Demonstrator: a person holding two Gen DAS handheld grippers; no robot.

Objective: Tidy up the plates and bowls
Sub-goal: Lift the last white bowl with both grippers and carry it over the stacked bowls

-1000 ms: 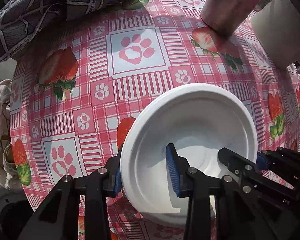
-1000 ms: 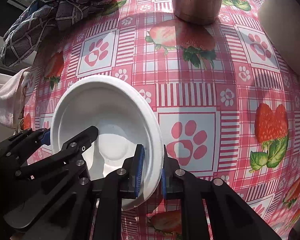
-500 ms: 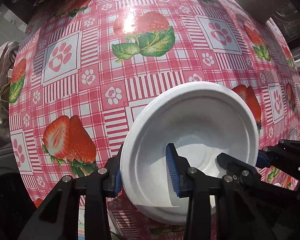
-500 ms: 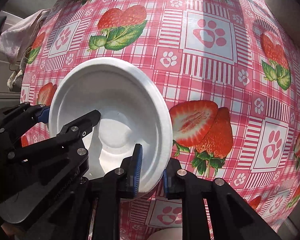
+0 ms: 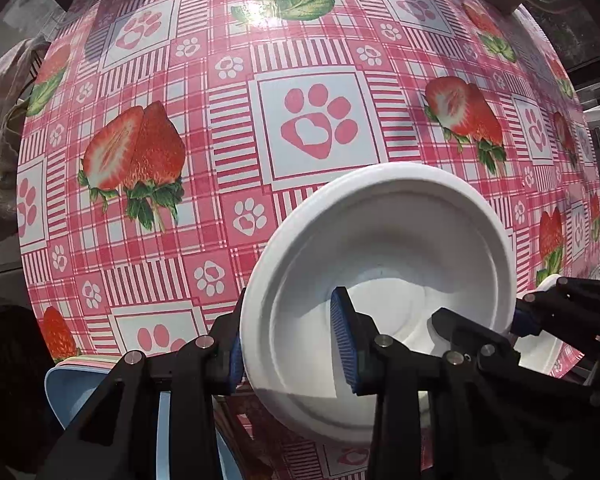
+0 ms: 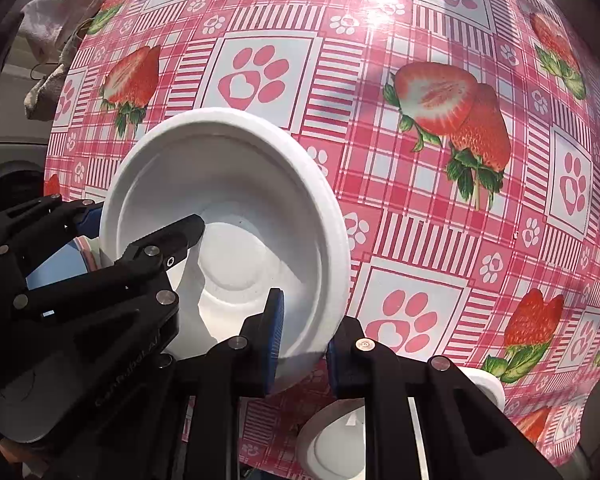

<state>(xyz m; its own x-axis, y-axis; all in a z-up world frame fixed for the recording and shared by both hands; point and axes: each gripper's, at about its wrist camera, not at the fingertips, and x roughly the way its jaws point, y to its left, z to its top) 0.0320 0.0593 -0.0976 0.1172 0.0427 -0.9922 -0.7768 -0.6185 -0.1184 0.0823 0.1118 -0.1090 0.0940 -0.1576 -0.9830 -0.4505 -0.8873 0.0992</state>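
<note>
Left tool [image 5: 290, 340] and right tool [image 6: 302, 334] clamp opposite rims of the white bowl [image 5: 384, 248]; open tablecloth [image 5: 204, 80] beyond.

Table [image 5: 308, 92] (strawberry-and-paw cloth) carries blue plate [image 5: 66, 390], white plate [image 6: 332, 440].

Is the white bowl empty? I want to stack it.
Empty: the white bowl shows only its bare white inside, apart from the gripper fingers reaching over the rim in both views.

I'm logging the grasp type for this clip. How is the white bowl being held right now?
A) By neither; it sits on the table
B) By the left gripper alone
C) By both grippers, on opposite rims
C: the left gripper and right gripper each pinch the white bowl's rim on opposite sides.
</note>
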